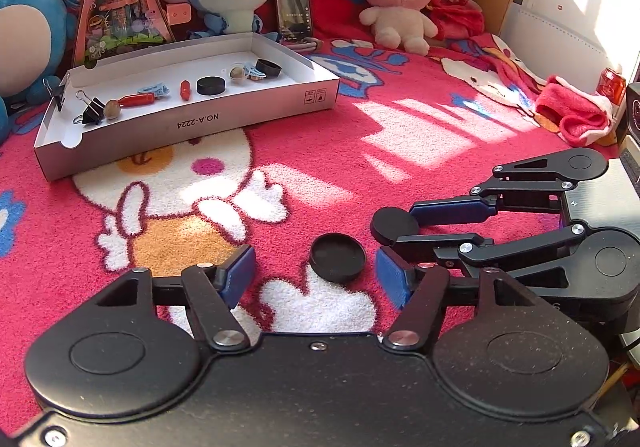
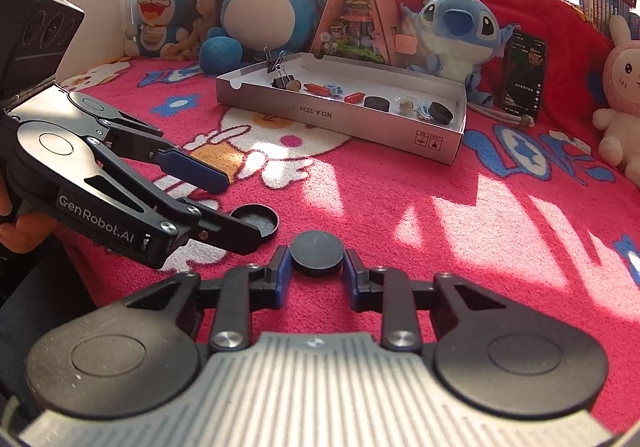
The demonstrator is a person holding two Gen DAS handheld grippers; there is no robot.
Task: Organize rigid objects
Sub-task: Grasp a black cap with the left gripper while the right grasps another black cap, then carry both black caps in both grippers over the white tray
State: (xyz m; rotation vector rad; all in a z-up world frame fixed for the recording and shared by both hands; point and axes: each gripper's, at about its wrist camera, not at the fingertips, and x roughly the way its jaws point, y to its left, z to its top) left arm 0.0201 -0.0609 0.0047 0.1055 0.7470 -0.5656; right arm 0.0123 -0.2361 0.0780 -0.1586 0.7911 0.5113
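Red cartoon blanket covers bed; white cardboard tray sits on it, well beyond grippers, holding clips, caps, small bits; right gripper pinches flat black disc between blue pads, just above blanket; left gripper half open, straddling upturned black cap lying on blanket, pads clear of it.

The left gripper partly hides the black cap.

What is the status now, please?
Right claw shut on black disc. Left claw open around hollow black cap, not gripping. Nothing blocks the white tray.
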